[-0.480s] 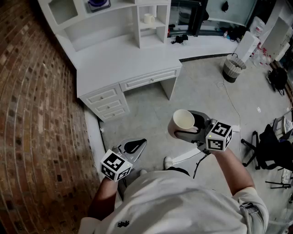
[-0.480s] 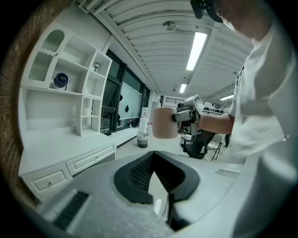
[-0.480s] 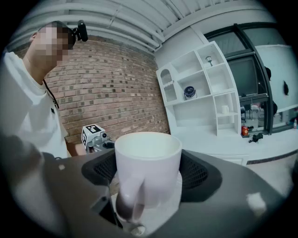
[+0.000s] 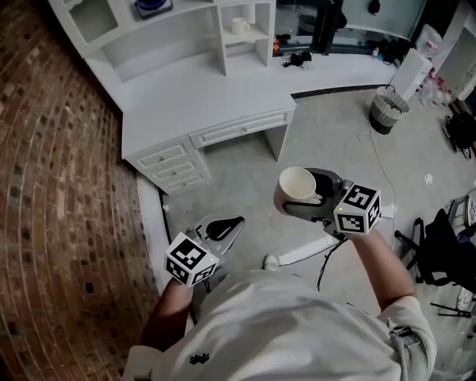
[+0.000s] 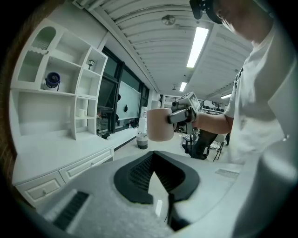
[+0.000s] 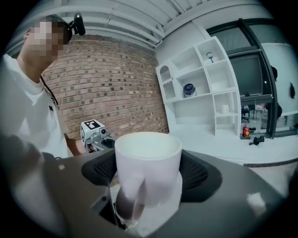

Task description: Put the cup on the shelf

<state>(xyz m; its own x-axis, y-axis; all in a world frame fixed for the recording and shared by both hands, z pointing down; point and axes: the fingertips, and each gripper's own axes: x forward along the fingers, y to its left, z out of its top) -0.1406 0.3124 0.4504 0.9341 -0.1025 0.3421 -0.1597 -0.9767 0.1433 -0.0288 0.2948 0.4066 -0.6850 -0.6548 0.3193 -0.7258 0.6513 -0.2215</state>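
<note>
Holding the cup (image 4: 296, 190) up in the air, the right tool (image 4: 312, 202) has its jaws spread wide and pressed on opposite sides of the cup body. Cup is upright, mouth up, nothing visible inside. In the right gripper view the cup (image 6: 148, 167) sits between the dark pads with its handle (image 6: 129, 200) turned back toward the camera, not gripped. Cup is over the floor (image 4: 245, 171), well apart from the white table (image 4: 201, 97) and from the shelf (image 4: 256, 46) standing at the table's back. Left tool (image 4: 222, 228) hangs low beside the person. The left gripper view shows its pads (image 5: 139, 174) meeting at the tips with nothing between them.

Handling, my read: the cup looks like glazed ceramic. That makes it stiff with no give under the pads, smooth and likely slippery, and breakable if dropped or knocked on a shelf edge. Empty, so moderate weight and no spill worry. Across the body is the sound place to hold it. The handle is thin and would let the cup swing. Main risk is the smooth wall sliding in the pads if tilted.

One shelf cubby already has a small pale cup-like thing (image 4: 239, 27), and another holds a blue object (image 4: 152, 6). Set-down wants a free board and a level, gentle touch, with the rim clear of the board above.
</note>
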